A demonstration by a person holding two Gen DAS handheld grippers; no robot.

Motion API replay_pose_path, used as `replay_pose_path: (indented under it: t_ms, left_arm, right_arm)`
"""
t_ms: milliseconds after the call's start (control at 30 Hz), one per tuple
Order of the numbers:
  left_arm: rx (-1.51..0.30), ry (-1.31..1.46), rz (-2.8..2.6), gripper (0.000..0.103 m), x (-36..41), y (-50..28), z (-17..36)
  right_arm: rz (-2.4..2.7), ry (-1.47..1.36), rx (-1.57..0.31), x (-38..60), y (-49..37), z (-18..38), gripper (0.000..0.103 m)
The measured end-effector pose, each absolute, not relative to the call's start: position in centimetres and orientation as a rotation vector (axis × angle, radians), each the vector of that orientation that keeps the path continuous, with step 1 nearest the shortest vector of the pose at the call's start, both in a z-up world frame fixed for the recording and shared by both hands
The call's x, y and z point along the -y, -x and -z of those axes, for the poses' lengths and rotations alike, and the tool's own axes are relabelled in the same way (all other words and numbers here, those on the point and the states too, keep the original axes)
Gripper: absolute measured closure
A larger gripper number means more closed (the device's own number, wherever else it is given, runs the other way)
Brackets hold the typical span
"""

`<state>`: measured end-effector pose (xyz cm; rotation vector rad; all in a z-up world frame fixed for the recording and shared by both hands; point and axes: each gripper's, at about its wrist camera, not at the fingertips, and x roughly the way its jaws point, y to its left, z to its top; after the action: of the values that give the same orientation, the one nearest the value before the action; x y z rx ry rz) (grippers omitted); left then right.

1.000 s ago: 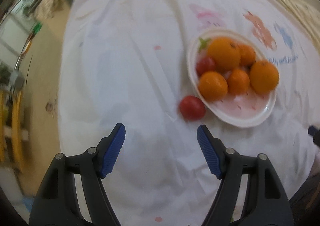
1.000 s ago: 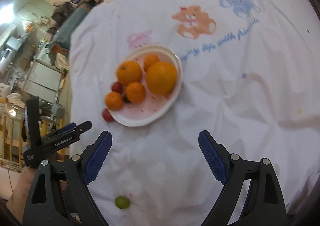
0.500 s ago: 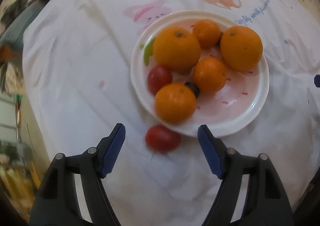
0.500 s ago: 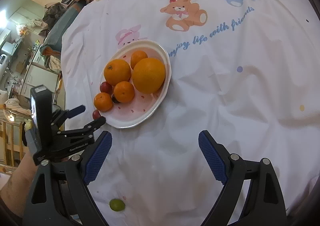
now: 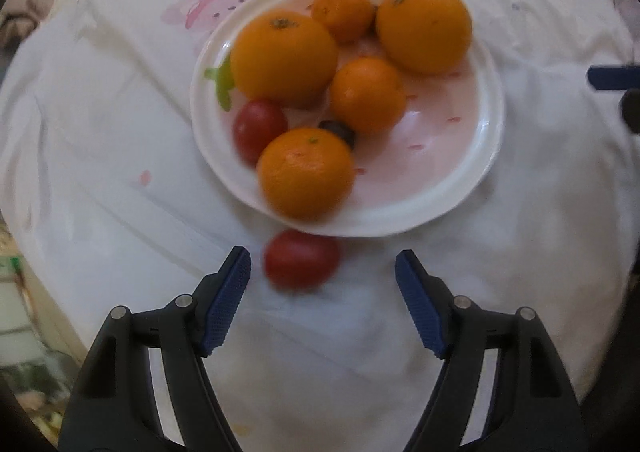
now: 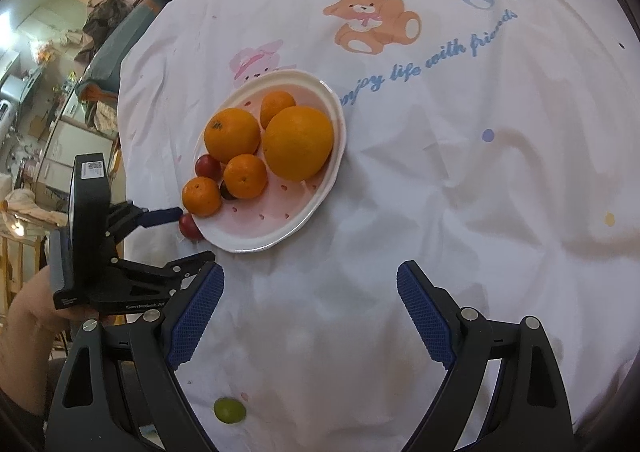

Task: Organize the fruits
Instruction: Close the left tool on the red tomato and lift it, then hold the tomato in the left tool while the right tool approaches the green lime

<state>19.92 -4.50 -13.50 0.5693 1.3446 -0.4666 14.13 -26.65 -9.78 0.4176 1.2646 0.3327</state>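
Observation:
A white plate [image 5: 472,187] [image 6: 320,207] holds several oranges, a red tomato [image 5: 259,128] and a small dark fruit [image 5: 340,130]. A second red tomato [image 5: 301,258] [image 6: 189,227] lies on the cloth just outside the plate's near rim. My left gripper [image 5: 322,272] is open, its blue pads either side of that tomato, not touching it; it also shows in the right wrist view [image 6: 188,236]. My right gripper [image 6: 310,292] is open and empty over bare cloth in front of the plate. A green grape [image 6: 229,409] lies on the cloth near the right gripper's left finger.
The table wears a white cloth with a bear print [image 6: 372,19] and blue lettering. The cloth's left edge [image 6: 124,171] drops off to a cluttered room. The right gripper's blue fingertip [image 5: 612,77] shows at the right of the left wrist view.
My left gripper has swung toward the plate and closed in on the loose tomato, which now sits between its open fingers. The right gripper has drifted slightly.

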Motion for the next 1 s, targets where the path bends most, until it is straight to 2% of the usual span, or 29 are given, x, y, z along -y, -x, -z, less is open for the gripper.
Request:
replay_pose_path:
  t_ms: [200, 267, 333, 400, 833, 1000]
  left_arm:
    - [-1.303, -0.553, 0.459, 0.035, 4.6, -20.6, 13.9]
    - [-1.304, -0.573, 0.472, 0.045, 5.0, -20.5, 14.1]
    - [-1.312, -0.581, 0.487, 0.061, 5.7, -20.5, 14.2]
    - [-1.305, -0.611, 0.482, 0.068, 6.3, -20.1, 14.0]
    - [-1.393, -0.323, 0.267, 0.068, 3.1, -18.0, 10.0]
    - [-1.318, -0.186, 0.187, 0.068, 2.2, -14.1, 6.2]
  right_arm:
    - [-0.329, -0.394, -1.277, 26.2, -14.1, 10.1, 0.012]
    - [-0.326, -0.390, -1.275, 26.2, -14.1, 10.0, 0.012]
    - [-0.322, -0.384, -1.273, 26.2, -14.1, 10.0, 0.012]
    - [-0.322, -0.384, -1.274, 26.3, -14.1, 10.0, 0.012]
    - [-0.358, -0.410, -1.231, 26.4, -13.9, 8.5, 0.012]
    - [-0.370, -0.411, -1.205, 26.4, -13.9, 7.6, 0.012]
